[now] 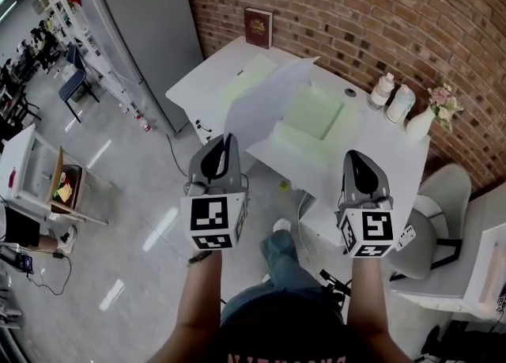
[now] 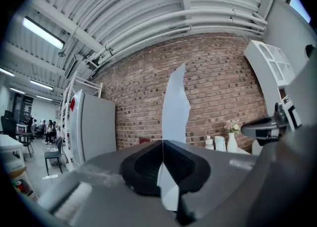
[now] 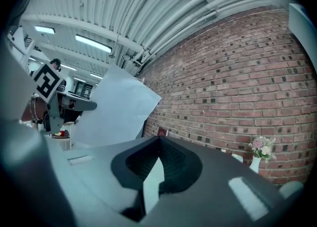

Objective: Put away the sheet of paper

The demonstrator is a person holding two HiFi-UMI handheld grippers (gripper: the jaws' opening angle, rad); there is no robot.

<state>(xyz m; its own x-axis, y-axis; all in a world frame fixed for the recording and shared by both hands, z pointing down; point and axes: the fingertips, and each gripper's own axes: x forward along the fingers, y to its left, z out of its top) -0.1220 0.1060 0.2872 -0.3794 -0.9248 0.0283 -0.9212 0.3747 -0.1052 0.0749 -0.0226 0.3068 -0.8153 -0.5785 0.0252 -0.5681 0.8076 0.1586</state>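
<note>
A pale sheet of paper [image 1: 269, 100] stands nearly upright above the white table [image 1: 204, 78]. My left gripper [image 1: 228, 140] is shut on its near lower corner. In the left gripper view the sheet [image 2: 174, 107] rises edge-on from between the closed jaws of the left gripper [image 2: 162, 143]. The right gripper [image 1: 351, 156] hovers to the right over the table's near edge, apart from the sheet. In the right gripper view its jaws [image 3: 159, 139] meet with nothing sticking out past them, and the sheet [image 3: 114, 110] hangs to the left. An open light-green folder [image 1: 312, 112] lies on the table behind the sheet.
A dark red book [image 1: 258, 28] leans on the brick wall. Two white bottles [image 1: 381, 91] and a flower vase [image 1: 431, 116] stand at the table's right end. A grey chair [image 1: 439, 219] is at the right and a tall grey cabinet [image 1: 150, 29] at the left.
</note>
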